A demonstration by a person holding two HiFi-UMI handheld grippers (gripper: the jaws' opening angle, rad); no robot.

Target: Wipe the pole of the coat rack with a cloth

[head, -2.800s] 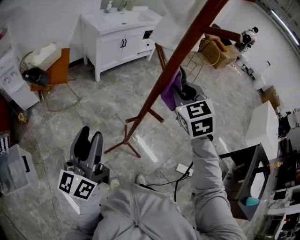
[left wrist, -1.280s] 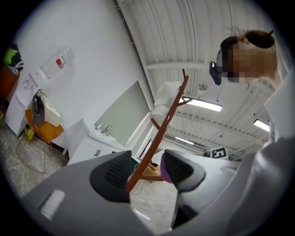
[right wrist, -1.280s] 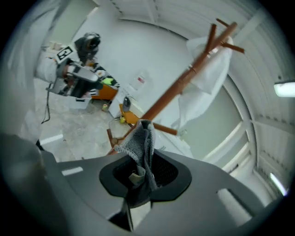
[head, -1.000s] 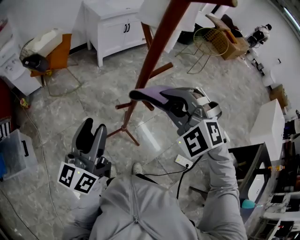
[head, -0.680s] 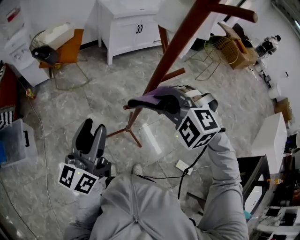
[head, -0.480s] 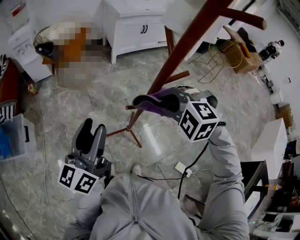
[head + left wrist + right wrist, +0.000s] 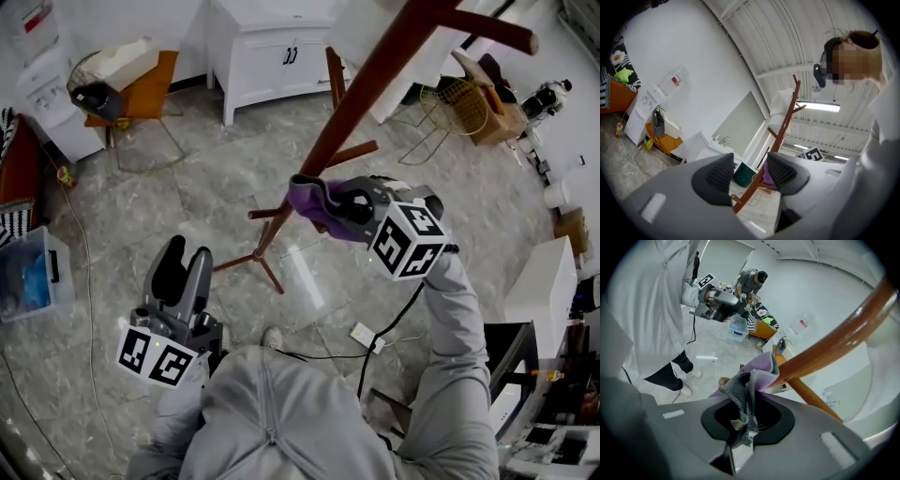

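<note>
The coat rack's brown wooden pole slants from the top right down to its splayed feet on the floor. My right gripper is shut on a purple cloth, holding it against the lower pole. In the right gripper view the cloth bunches between the jaws and touches the pole. My left gripper hangs low at the left, open and empty, well away from the rack. From the left gripper view the pole and the cloth show in the gap between its jaws.
A white cabinet stands behind the rack. An orange chair is at the back left, a wire basket chair at the back right. A clear bin sits at the left, a cable lies near my feet, and another person stands farther off.
My right gripper came off the upper pole with the cloth, swung down, and has moved back in against the lower pole. The left gripper has stayed in place.
</note>
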